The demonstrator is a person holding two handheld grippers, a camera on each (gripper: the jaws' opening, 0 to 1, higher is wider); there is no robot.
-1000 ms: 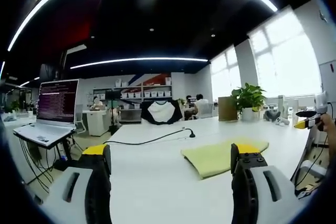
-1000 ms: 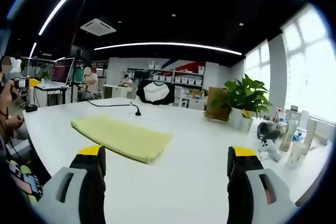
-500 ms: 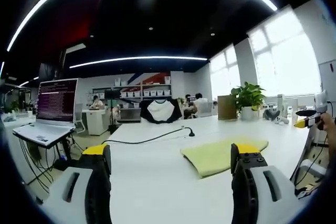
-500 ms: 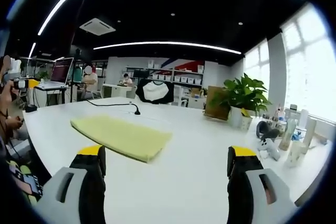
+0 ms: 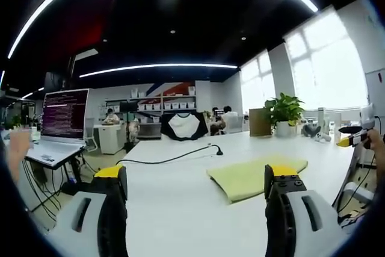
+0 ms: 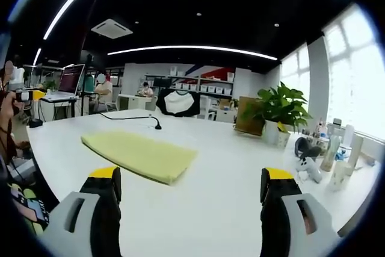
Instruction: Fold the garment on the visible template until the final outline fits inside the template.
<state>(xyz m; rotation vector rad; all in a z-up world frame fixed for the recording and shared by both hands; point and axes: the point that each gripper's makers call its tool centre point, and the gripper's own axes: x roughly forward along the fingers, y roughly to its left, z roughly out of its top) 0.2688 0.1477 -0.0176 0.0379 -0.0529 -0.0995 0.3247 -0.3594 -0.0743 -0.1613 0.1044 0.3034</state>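
- Garment (image 5: 252,178): yellow, folded flat, lying on the white bench (image 5: 180,203); in the right gripper view (image 6: 141,155) stretched as a long strip across the left-middle of the bench.
- Left hand-held gripper (image 5: 195,209): jaws spread wide, black with yellow tips, holding nothing, hovering over bare bench just short of the garment's near edge.
- Right hand-held gripper (image 6: 189,209): jaws likewise spread apart, empty, over bare bench, garment lying ahead and to the left between view centre and the left jaw.
- Black cable (image 5: 174,159): snaking over the bench beyond the garment, ending in a small black upright stub.
- Laptop (image 5: 60,126): open on a stand off the left of the bench, screen lit with text.
- Potted plant (image 6: 278,115): green, in a white pot, standing on the far right part of the bench beside a brown box (image 6: 246,118).
- Black-and-white T-shirt (image 5: 184,127): hanging at the far end of the bench.
- Small bottles and objects (image 6: 328,157): clustered at the right edge of the bench.
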